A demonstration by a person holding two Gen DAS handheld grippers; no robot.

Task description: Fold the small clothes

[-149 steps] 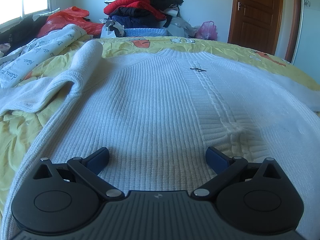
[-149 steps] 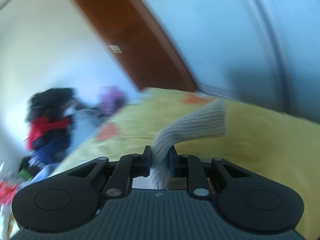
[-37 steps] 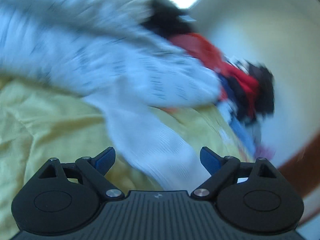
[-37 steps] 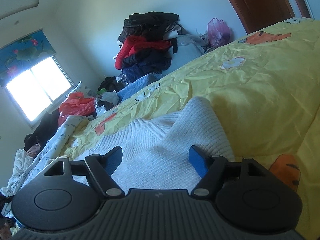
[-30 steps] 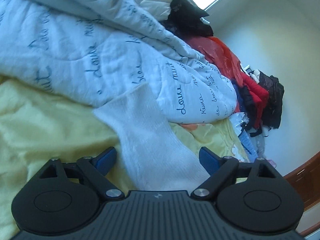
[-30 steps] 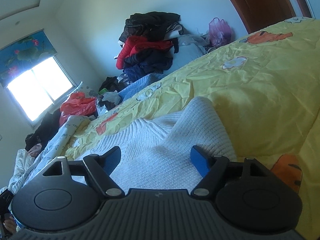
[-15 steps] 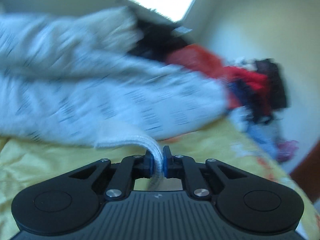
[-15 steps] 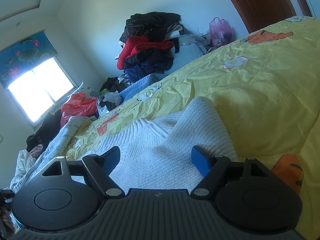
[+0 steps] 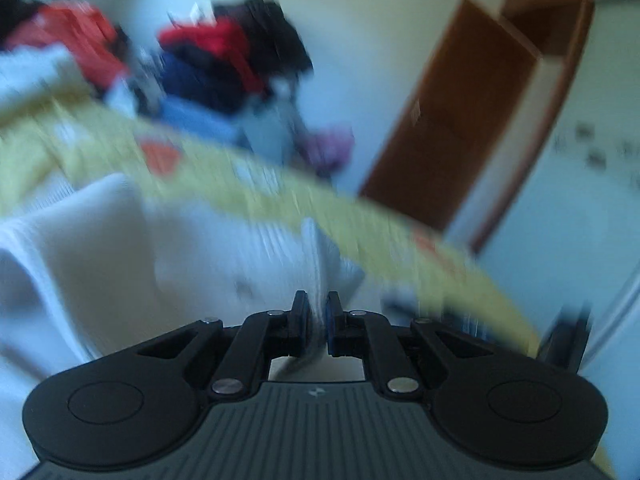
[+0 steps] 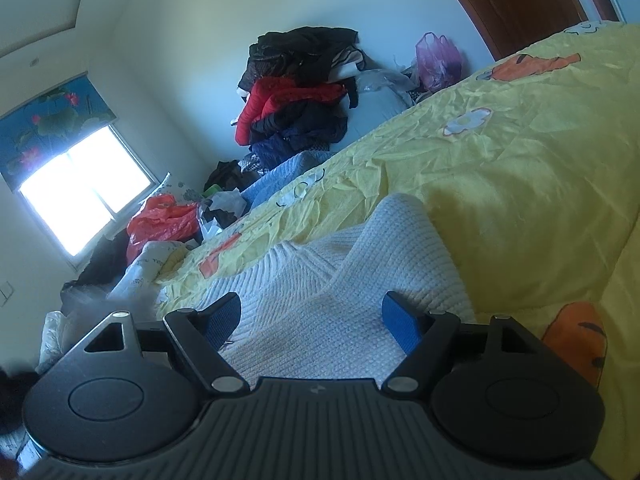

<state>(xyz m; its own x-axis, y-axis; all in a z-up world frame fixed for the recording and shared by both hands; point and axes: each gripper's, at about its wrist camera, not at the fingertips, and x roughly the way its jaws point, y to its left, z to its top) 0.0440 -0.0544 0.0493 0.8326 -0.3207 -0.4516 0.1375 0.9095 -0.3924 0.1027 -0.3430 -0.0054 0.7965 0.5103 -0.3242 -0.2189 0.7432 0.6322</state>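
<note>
a bed [image 10: 520,184] covered by a yellow sheet printed with orange and white shapes is seen across the room. pale walls [image 10: 192,40] are lit by daylight from a window [image 10: 80,196], above which a blue flowered blind [image 10: 52,116] is hung. a heap of red, black and navy clothes [image 10: 296,108] is piled against the far wall, with a pink plastic bag [image 10: 438,60] beside it. a brown wooden door [image 10: 532,4] is seen at the upper right, blurred in the left wrist view [image 9: 452,128].

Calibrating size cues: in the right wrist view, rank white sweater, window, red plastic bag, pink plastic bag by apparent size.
1. white sweater, though it lies nearest the camera.
2. window.
3. red plastic bag.
4. pink plastic bag, though it is farthest away, so its true size is unsure.
</note>
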